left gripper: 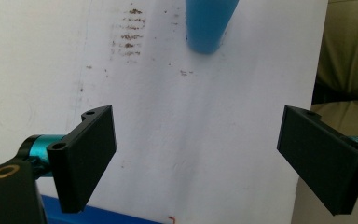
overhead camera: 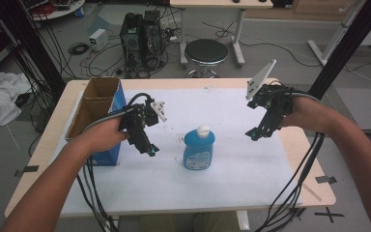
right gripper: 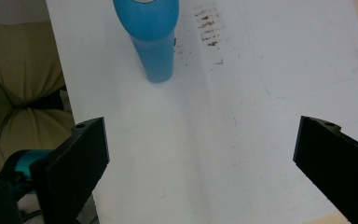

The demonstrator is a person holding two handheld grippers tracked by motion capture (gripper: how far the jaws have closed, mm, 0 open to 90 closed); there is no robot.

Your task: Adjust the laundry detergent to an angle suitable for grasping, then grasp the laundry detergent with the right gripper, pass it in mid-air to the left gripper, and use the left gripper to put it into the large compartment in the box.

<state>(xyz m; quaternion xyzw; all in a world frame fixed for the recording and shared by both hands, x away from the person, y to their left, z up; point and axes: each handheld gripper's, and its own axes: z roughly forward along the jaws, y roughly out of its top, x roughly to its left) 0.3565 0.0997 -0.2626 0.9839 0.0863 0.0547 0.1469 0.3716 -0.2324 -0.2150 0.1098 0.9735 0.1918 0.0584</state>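
A blue bottle (overhead camera: 199, 149) with a white cap stands upright on the white sheet (overhead camera: 232, 169) in the middle of the table. My left gripper (overhead camera: 147, 145) hovers to the bottle's left, open, with nothing between its jaws. My right gripper (overhead camera: 257, 133) hovers to the bottle's right, also open and empty. The left gripper view looks down on the sheet with the blue bottle (left gripper: 209, 23) at the top and the left gripper (left gripper: 196, 158) wide apart. In the right gripper view the blue bottle (right gripper: 151, 32) stands at the top left, beyond the right gripper (right gripper: 200, 163).
An open cardboard box (overhead camera: 96, 116) with a blue side stands at the table's left, just behind my left hand. Brown smudges (left gripper: 129, 35) mark the sheet near the bottle. Beyond the table are a black stool (overhead camera: 206, 52) and a computer tower (overhead camera: 142, 36).
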